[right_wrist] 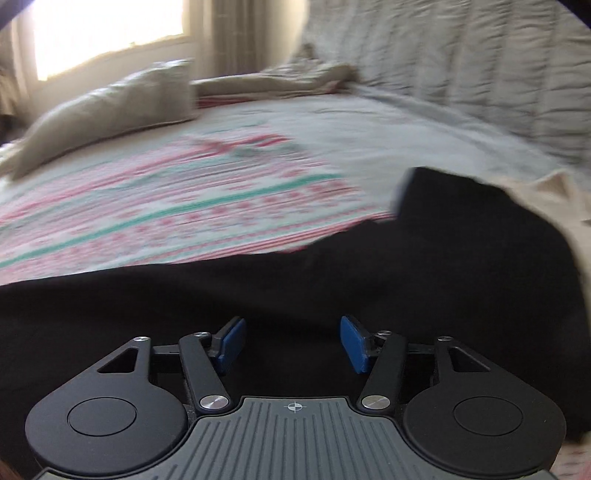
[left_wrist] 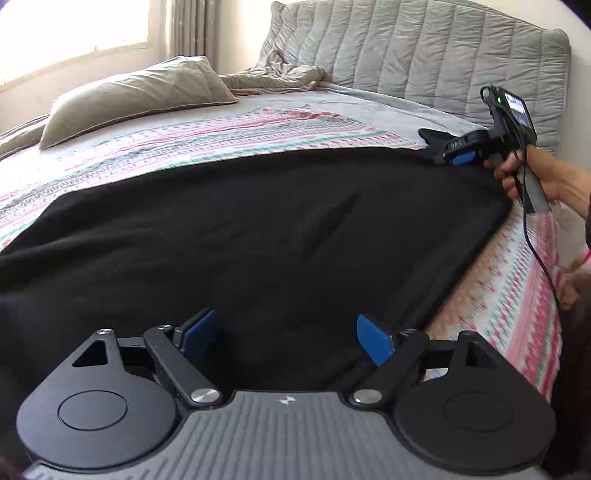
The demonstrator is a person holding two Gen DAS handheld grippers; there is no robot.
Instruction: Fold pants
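Note:
Black pants (left_wrist: 277, 229) lie spread flat across the patterned bedspread (left_wrist: 221, 133), reaching the bed's right edge. My left gripper (left_wrist: 288, 336) hovers open over the near part of the cloth, with nothing pressed between its blue pads (left_wrist: 373, 341). In the left wrist view, a hand (left_wrist: 517, 173) holds my right gripper (left_wrist: 434, 144) at the pants' far right corner. The blurred right wrist view shows that right gripper (right_wrist: 291, 343) open over the black pants (right_wrist: 369, 288), blue pads (right_wrist: 231, 343) apart. A raised fold of the cloth stands ahead on the right.
A grey pillow (left_wrist: 136, 96) lies at the far left and a crumpled blanket (left_wrist: 280, 77) at the back. A quilted headboard (left_wrist: 424, 55) stands behind, with a bright window (left_wrist: 74, 29) beside it. The bed's side (left_wrist: 517, 295) drops away at right, and a cable (left_wrist: 535, 258) hangs there.

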